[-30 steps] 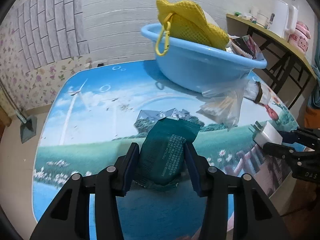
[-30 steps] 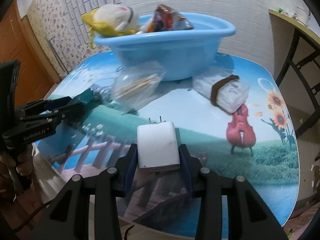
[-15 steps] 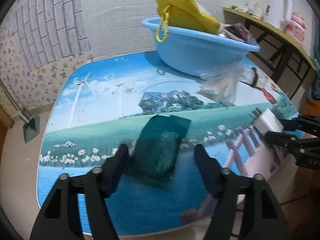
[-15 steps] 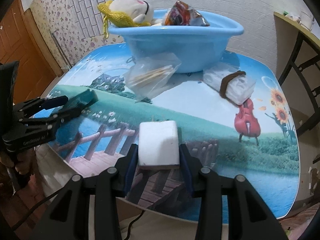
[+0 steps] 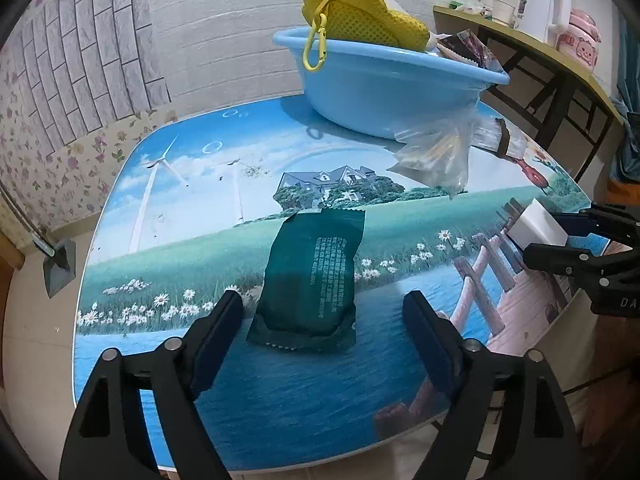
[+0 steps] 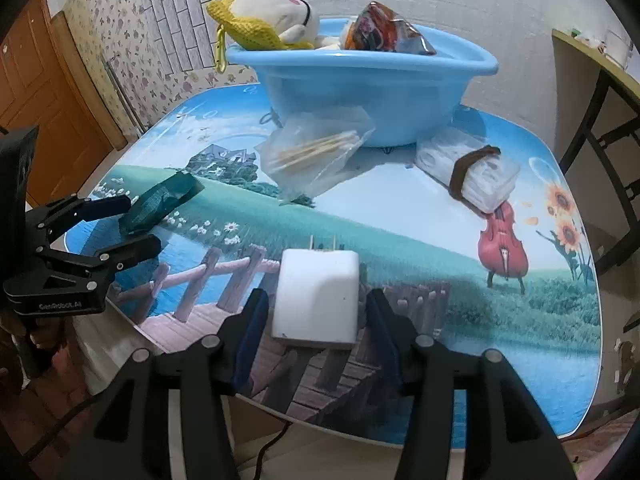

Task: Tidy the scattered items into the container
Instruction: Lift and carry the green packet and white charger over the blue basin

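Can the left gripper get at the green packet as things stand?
Probably yes. The left gripper has just been opening, and its fingers now stand apart on either side of the green packet, which lies flat on the table with nothing over it.

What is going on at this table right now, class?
A person holds two grippers over a picture-printed table. The left gripper has just been opening and a dark green packet lies loose between its jaws. The right gripper has also just been opening around a white plug adapter resting on the table. Neither item is in the blue basin, which already holds a plush toy.
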Motion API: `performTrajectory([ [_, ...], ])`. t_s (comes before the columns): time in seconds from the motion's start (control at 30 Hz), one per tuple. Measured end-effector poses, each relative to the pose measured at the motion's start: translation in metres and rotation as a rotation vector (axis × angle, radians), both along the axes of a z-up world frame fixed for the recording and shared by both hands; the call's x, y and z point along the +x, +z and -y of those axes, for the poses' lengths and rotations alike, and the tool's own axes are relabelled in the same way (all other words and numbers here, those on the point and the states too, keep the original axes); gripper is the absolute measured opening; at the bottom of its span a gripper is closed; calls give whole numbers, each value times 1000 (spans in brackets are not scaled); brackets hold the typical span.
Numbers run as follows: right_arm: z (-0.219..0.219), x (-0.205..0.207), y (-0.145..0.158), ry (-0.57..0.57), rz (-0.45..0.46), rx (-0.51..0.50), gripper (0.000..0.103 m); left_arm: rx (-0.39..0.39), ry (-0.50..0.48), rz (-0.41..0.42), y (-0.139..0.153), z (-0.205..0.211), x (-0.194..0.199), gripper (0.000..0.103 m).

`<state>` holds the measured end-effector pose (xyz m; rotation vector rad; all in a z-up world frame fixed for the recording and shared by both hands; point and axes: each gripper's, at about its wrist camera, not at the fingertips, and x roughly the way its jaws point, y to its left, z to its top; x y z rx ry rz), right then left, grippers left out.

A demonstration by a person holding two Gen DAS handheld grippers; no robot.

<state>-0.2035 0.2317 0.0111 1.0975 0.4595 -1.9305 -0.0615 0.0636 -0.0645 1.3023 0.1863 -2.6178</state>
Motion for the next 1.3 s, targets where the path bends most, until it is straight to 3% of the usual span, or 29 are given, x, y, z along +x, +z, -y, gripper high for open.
performTrajectory([
  [0.17, 5, 3, -2, 7, -51, 24, 51, -6, 24, -20, -1, 1, -6, 84],
  [0.23, 5, 3, -2, 9, -58, 25, 51, -8, 16, -32, 0, 0, -7, 73],
  [0.3, 5, 2, -2, 8, -57, 22, 50, -11, 10, -46, 1, -1, -7, 50],
  [0.33, 4, 1, -2, 4, -56, 17, 44, -11, 11, -51, 2, 0, -7, 46],
  [0.4, 2, -1, -1, -2, -43, 5, 38, -4, 13, -55, 2, 1, -7, 45],
  [0.6, -3, -2, 5, -5, -29, -38, 38, 9, 29, -92, 13, 2, -3, 45],
  [0.93, -7, -7, 49, -6, -74, -171, 38, -6, 62, -268, 85, 8, -1, 45],
  [1.1, -1, -15, 72, 1, -109, -221, 38, -20, 31, -327, 110, 3, -16, 45],
  [1.3, 12, -34, 82, -4, -133, -242, 38, -31, -4, -333, 115, -2, -49, 45],
])
